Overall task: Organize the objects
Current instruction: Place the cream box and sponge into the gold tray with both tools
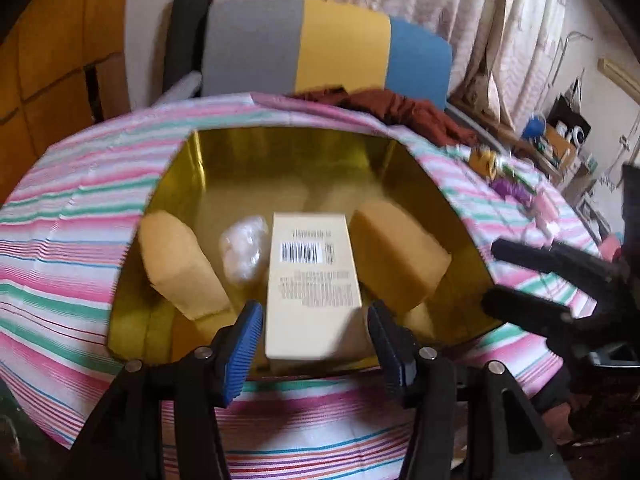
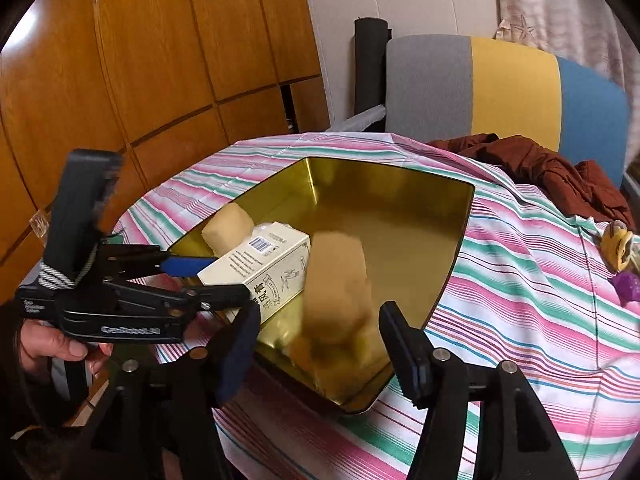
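A gold tin tray (image 1: 208, 168) (image 2: 400, 192) sits on the striped tablecloth. In it lie a tan sponge (image 1: 180, 264) at the left, a clear plastic-wrapped bundle (image 1: 244, 252), a cream box with a barcode (image 1: 312, 276) (image 2: 276, 264) and a second tan sponge (image 1: 396, 256) (image 2: 336, 292), which is blurred in the right wrist view. My left gripper (image 1: 314, 312) (image 2: 228, 276) straddles the box's near end, with a thin gap at each blue pad. My right gripper (image 2: 320, 312) (image 1: 492, 274) stands open by the tray's right rim, holding nothing, with the blurred sponge just beyond its tips.
A chair (image 1: 332, 48) with a grey, yellow and blue back stands behind the table, and a brown cloth (image 2: 540, 164) is heaped on the far edge. Small yellow (image 2: 618, 244) and purple (image 2: 628, 284) toys lie at the right. Wooden cabinets (image 2: 140, 60) line the left. A person's hand (image 2: 52, 344) holds the left gripper.
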Demonstrator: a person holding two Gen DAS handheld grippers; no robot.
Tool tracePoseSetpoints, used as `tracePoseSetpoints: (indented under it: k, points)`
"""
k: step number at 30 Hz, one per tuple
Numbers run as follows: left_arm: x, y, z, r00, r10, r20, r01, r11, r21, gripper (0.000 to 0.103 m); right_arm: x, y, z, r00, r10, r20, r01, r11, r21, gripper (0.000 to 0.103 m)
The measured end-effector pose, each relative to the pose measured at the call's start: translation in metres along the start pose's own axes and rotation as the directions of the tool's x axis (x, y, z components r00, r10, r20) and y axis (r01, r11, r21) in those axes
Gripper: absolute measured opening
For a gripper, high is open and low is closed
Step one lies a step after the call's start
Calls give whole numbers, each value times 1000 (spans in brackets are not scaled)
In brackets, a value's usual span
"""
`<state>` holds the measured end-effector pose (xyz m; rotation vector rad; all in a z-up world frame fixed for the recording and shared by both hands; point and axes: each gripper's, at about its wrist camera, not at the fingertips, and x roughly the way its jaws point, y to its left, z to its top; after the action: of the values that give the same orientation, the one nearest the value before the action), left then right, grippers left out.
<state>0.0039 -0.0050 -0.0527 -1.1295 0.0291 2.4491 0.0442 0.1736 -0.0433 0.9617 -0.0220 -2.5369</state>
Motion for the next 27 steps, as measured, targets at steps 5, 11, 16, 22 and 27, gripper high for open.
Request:
tracePoseSetpoints:
  k: [5,11,16,22,27]
  points:
    - [-18,13,7,996,-9,94,18,994,-105,56,-4,-6,0,1000,-2,4,2,999,44,63]
    - [-12,24,11,994,-63,84,80,970,-228,56,-6,-10,-2,1000,-11,9,10,998,65,67]
    - [-7,8,11,994,-87,70,99,976,-196,56,-9,-14,-3,1000,-21,16,19,997,76,69]
    - [-4,-19,19,988,-141,66,149,979,-137,64,-17,-27,-5,997,-58,41,52,991,127,72]
    - [1,-46,28,983,-175,48,178,981,-71,64,-31,-56,-8,989,-129,74,109,968,225,77]
